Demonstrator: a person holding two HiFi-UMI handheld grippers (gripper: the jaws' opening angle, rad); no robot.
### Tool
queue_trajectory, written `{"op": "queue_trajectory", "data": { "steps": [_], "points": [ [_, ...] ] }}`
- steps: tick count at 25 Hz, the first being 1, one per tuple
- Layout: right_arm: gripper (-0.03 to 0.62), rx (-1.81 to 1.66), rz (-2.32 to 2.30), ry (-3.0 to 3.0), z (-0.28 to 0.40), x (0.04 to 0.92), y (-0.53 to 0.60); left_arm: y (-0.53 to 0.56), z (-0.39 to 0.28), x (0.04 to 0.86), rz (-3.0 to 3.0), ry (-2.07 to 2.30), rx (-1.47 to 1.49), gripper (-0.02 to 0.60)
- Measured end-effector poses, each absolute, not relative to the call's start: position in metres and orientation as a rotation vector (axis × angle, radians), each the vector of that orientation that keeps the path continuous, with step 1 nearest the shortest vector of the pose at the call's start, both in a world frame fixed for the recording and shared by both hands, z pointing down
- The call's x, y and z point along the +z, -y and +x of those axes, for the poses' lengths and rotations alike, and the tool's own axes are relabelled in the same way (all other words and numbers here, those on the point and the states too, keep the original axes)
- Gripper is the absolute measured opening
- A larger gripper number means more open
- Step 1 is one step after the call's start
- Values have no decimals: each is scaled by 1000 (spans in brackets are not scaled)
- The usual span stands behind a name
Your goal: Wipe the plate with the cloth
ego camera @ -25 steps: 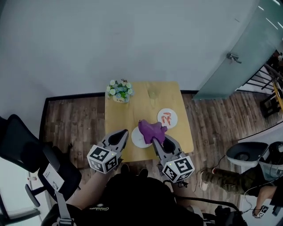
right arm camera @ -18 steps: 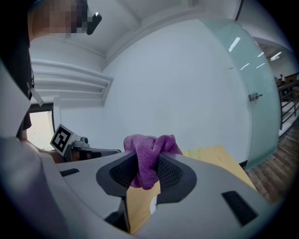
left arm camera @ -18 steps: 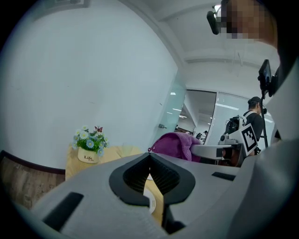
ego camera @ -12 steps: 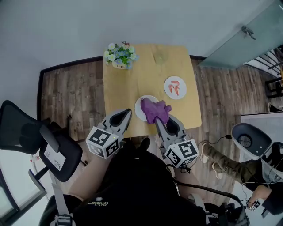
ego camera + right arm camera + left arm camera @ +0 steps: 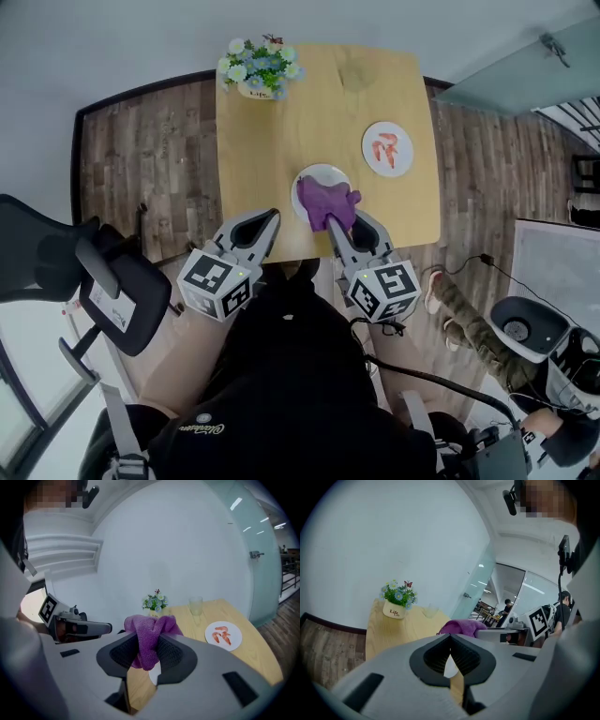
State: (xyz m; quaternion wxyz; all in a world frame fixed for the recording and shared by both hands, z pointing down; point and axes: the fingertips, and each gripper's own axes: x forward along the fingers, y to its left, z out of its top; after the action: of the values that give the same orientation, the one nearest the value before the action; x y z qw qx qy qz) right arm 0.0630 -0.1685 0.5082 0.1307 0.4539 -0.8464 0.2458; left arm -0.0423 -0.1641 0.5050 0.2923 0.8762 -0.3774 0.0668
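Note:
A white plate [image 5: 314, 178] lies near the front edge of the wooden table [image 5: 281, 141]. My right gripper [image 5: 343, 223] is shut on a purple cloth [image 5: 324, 202], which hangs over the plate's near side; the same cloth [image 5: 149, 634] bulges between the jaws in the right gripper view, with a sliver of plate [image 5: 154, 673] below it. My left gripper [image 5: 266, 222] hovers at the table's front edge, left of the plate, shut with nothing in it. In the left gripper view the cloth [image 5: 461, 626] shows beyond the jaws.
A second plate with shrimp [image 5: 387, 148] sits at the table's right side. A flower pot [image 5: 257, 67] stands at the far left corner, a clear glass [image 5: 196, 605] at the far edge. A black office chair [image 5: 103, 291] stands on the floor to the left.
The head view has tipped down, so the table slid up in the picture. Both grippers stay near the table's front edge, the cloth still held over the plate.

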Motion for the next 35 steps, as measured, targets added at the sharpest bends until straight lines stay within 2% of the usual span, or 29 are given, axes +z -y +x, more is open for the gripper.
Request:
{"op": "queue_trajectory", "data": {
  "steps": [15, 27, 35],
  "points": [
    [104, 554, 1115, 2171, 51, 626, 234, 161, -53, 513, 2315, 1038, 190, 0],
    [104, 545, 1033, 2134, 38, 639, 210, 155, -52, 518, 2317, 1019, 209, 0],
    [104, 573, 930, 2132, 33, 642, 152, 152, -41, 516, 2340, 985, 207, 0]
  ]
}}
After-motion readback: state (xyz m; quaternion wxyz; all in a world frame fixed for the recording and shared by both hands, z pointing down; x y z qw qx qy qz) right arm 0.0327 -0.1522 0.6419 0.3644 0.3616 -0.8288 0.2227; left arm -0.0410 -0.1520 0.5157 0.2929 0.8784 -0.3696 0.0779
